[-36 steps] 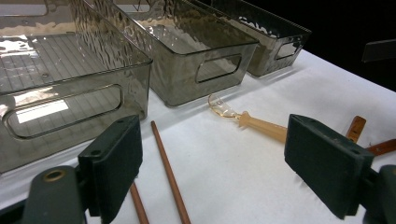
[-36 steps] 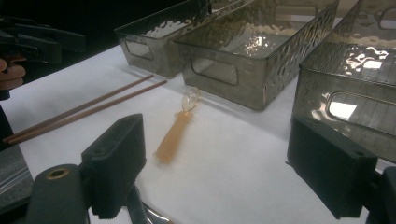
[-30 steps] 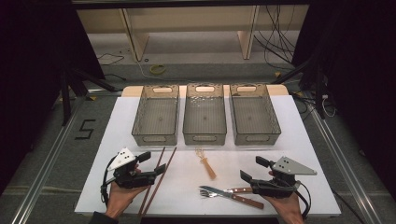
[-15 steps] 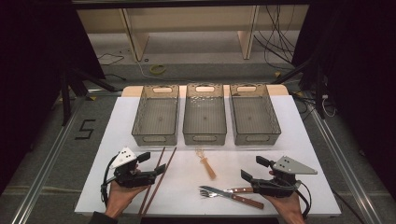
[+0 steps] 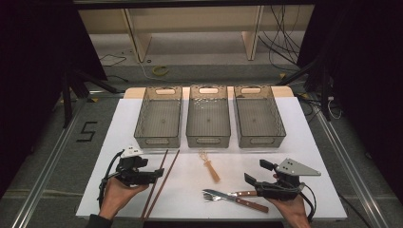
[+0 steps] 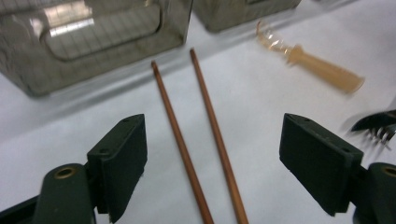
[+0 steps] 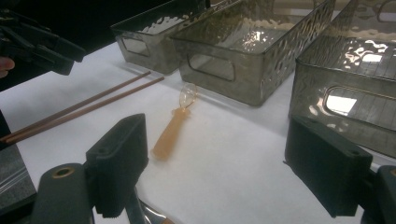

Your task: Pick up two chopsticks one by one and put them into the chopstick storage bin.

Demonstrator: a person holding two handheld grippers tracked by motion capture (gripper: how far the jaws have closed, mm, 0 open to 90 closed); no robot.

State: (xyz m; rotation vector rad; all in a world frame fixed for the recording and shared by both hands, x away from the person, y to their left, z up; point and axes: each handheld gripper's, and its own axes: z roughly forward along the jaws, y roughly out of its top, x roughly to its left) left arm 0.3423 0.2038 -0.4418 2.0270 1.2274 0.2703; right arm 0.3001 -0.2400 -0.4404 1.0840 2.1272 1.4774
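- Closing slightly from their widest stance, the jaws of the left hand-held gripper (image 6: pixel 212 172) are being narrowed around the pair of chopsticks (image 6: pixel 201 140), which are lying between them at the centre of the left gripper view; the pads are not yet pressing, so nothing is being grasped.
- Compared with a second ago, the left hand-held gripper (image 5: pixel 142 175) is being kept at the lower left of the high view, beside the chopsticks (image 5: pixel 161 183) on the white worktop (image 5: pixel 309 142); a pickup is judged to be starting.
- The right hand-held gripper (image 5: pixel 254 183) is being held released at the lower right, just above the fork and knife (image 5: pixel 233 198).
- A clear plastic fork (image 5: pixel 209 165) is lying at centre.
- Three translucent bins (image 5: pixel 207 116) are standing in a row in the upper middle, and nothing is being seen inside them.
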